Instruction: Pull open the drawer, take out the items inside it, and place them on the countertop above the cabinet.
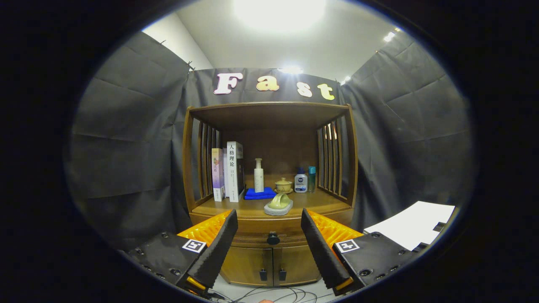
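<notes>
Ahead, fingers (269, 244) apart, wooden countertop (252, 208) beyond

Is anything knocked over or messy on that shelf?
Yes: a green cup lies tipped on its side on a grey coaster at the countertop's front edge. The drawer is shut; the open tool waits before its knob.

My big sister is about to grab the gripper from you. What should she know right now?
Gripper: open, fingers spread and holding nothing, lined up with the dark drawer knob, which sits between and beyond them.
Drawer: shut, so what is inside is hidden.
Countertop: already holds books, a white bottle on a blue cloth, a small lidded cup, two more bottles and a pale cup on a grey coaster.
Done: nothing yet.
Left: grip the knob, pull the drawer open, lift the items out onto the countertop.
</notes>
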`<state>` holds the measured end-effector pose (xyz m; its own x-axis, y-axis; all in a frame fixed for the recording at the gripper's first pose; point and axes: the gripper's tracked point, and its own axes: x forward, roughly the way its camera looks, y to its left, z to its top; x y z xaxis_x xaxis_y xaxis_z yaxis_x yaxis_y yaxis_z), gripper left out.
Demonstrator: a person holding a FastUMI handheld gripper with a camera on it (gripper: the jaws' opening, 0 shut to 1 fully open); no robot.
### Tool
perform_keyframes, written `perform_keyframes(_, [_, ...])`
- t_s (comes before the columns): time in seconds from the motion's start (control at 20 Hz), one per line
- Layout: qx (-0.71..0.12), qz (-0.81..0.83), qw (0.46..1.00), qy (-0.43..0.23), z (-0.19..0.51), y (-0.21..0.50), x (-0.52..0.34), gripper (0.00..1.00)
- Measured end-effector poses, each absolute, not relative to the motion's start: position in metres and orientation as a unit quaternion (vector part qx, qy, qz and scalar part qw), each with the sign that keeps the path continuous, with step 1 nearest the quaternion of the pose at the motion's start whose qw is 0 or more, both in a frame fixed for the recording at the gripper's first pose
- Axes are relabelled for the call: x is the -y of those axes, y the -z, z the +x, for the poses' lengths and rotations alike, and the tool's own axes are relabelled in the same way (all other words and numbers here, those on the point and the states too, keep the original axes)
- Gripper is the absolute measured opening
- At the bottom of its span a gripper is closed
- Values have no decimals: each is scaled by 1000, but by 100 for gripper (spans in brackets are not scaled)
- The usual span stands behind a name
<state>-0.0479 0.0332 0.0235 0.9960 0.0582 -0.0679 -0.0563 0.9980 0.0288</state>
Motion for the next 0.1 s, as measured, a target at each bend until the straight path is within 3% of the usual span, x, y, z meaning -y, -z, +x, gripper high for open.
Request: perform_keyframes(0.1, [-27, 14, 999, -27, -51, -27, -33, 95])
